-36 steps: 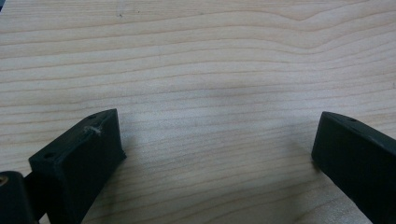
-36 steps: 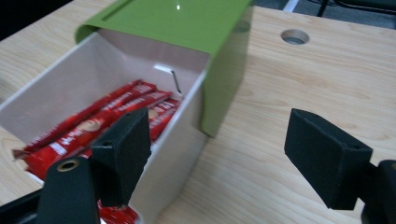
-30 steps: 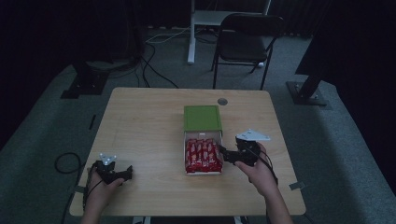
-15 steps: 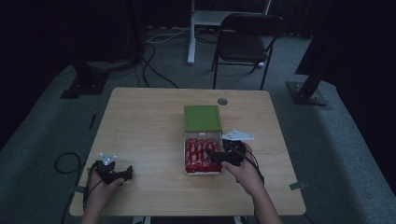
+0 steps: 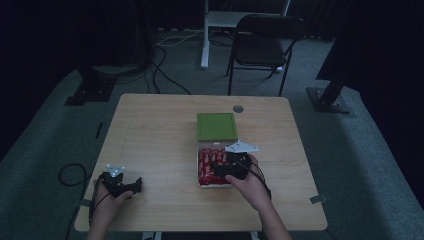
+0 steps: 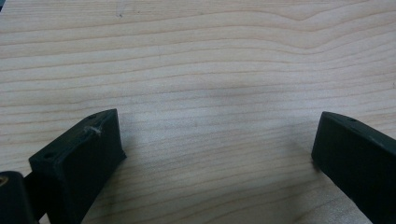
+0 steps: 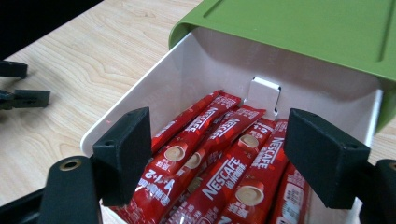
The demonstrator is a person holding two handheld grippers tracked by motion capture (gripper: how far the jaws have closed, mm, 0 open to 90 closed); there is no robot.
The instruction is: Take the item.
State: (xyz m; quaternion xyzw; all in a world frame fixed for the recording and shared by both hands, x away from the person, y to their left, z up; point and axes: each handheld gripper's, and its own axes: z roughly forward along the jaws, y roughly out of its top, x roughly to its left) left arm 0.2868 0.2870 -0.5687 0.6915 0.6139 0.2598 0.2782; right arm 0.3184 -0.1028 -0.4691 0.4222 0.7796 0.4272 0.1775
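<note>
An open white box (image 5: 201, 150) holds several red Nescafe sachets (image 5: 206, 167); its green lid (image 5: 216, 126) lies tipped back on the far side. My right gripper (image 5: 216, 169) hovers over the box, its jaws open and pointing left. In the right gripper view the open right gripper (image 7: 219, 140) has the sachets (image 7: 224, 177) just below its jaws, with the box's white wall (image 7: 210, 65) and the green lid (image 7: 303, 28) beyond them. Nothing is gripped. My left gripper (image 5: 134, 186) rests at the table's near left. It stands open over bare wood in the left gripper view (image 6: 217, 135).
The wooden table (image 5: 150, 140) has a round grey cable cap (image 5: 238, 108) near its far edge. A folding chair (image 5: 265, 40) and a desk leg stand behind it. Cables lie on the floor at left (image 5: 70, 175).
My right gripper has moved left from beside the box's right edge to above the sachets, and a little lower. The left gripper has stayed put.
</note>
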